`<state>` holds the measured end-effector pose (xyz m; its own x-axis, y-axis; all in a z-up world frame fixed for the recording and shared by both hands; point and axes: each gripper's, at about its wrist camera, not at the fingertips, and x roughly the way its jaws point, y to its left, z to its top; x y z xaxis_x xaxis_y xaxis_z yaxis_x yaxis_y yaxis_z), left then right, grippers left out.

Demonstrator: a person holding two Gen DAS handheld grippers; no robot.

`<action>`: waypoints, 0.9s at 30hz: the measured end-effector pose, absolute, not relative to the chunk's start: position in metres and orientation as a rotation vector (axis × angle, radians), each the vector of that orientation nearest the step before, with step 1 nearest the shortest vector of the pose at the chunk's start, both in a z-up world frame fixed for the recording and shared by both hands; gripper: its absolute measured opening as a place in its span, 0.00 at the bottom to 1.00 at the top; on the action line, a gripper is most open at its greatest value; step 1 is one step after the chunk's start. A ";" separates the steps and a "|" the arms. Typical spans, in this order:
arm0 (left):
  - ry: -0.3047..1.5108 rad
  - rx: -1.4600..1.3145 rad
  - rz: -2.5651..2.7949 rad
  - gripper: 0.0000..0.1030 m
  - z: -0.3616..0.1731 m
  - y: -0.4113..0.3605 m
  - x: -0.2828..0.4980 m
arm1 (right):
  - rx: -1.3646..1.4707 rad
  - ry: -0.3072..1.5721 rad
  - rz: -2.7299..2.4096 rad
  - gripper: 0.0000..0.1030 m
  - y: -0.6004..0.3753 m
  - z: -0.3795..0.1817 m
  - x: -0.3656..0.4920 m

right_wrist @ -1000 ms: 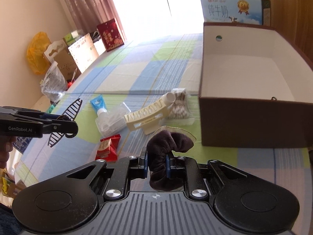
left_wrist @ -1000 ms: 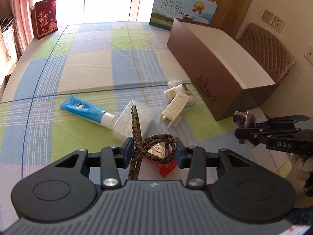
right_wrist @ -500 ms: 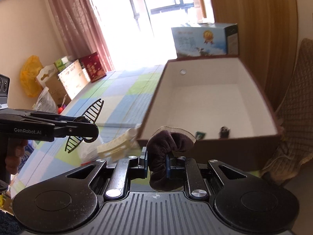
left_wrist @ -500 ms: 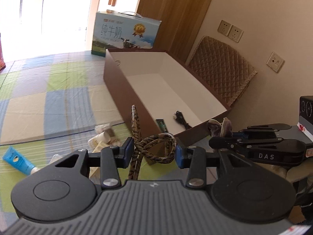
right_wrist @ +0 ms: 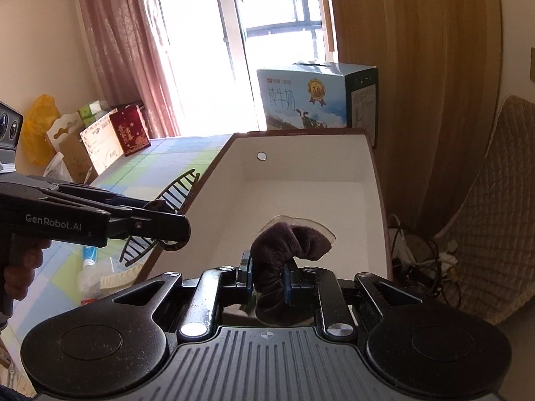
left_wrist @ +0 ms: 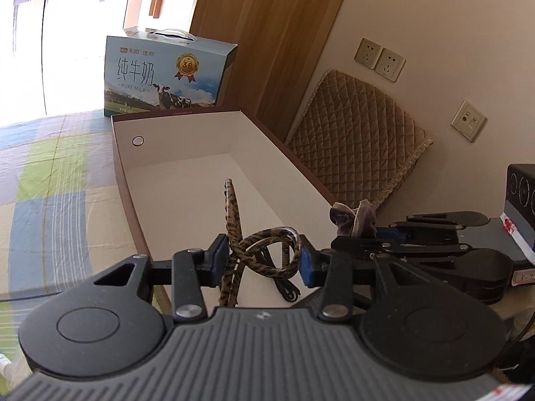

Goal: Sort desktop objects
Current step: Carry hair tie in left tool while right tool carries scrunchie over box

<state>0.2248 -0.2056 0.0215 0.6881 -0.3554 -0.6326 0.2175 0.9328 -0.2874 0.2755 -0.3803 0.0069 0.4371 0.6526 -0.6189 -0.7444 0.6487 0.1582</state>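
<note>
Your left gripper (left_wrist: 264,260) is clamped on a leopard-print hair clip (left_wrist: 257,250): glossy hard plastic, looped spring end between the blue pads, one toothed curved arm rising toward upper centre of the left wrist frame, long axis roughly upright. In the right wrist frame the same clip (right_wrist: 174,197) shows as a dark comb-like arc at left centre, sticking out past the left gripper's tip toward the upper right. Your right gripper (right_wrist: 267,279) is squeezed on a dark brown velvet scrunchie (right_wrist: 284,250), soft and plush, bunched and curling over the pads, with a clear plastic edge behind it. Both items sit over the near end of the brown box (left_wrist: 130,207), matte white inside, which fills mid-frame in both views with its long axis running away from you. A black cable (left_wrist: 284,290) lies on the box floor under the clip. A blue milk carton (left_wrist: 164,77) stands behind the box; a quilted chair back (left_wrist: 354,143) is at the right. On the checked tablecloth (left_wrist: 50,180), lower left of the right wrist frame, a blue-and-white tube (right_wrist: 88,255) is partly hidden by the left gripper.
</note>
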 end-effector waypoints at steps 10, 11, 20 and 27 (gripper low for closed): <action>0.814 -0.189 -0.256 0.36 0.002 -0.216 0.290 | -0.253 0.732 0.913 0.13 -0.359 -0.013 0.340; 0.821 -0.189 -0.248 0.36 0.000 -0.215 0.295 | -0.269 0.736 0.919 0.13 -0.356 -0.016 0.346; 0.894 -0.156 -0.199 0.36 -0.025 -0.217 0.337 | -0.386 0.786 0.970 0.13 -0.330 -0.040 0.380; 0.949 -0.131 -0.162 0.36 -0.047 -0.214 0.357 | -0.441 0.831 0.989 0.13 -0.314 -0.058 0.400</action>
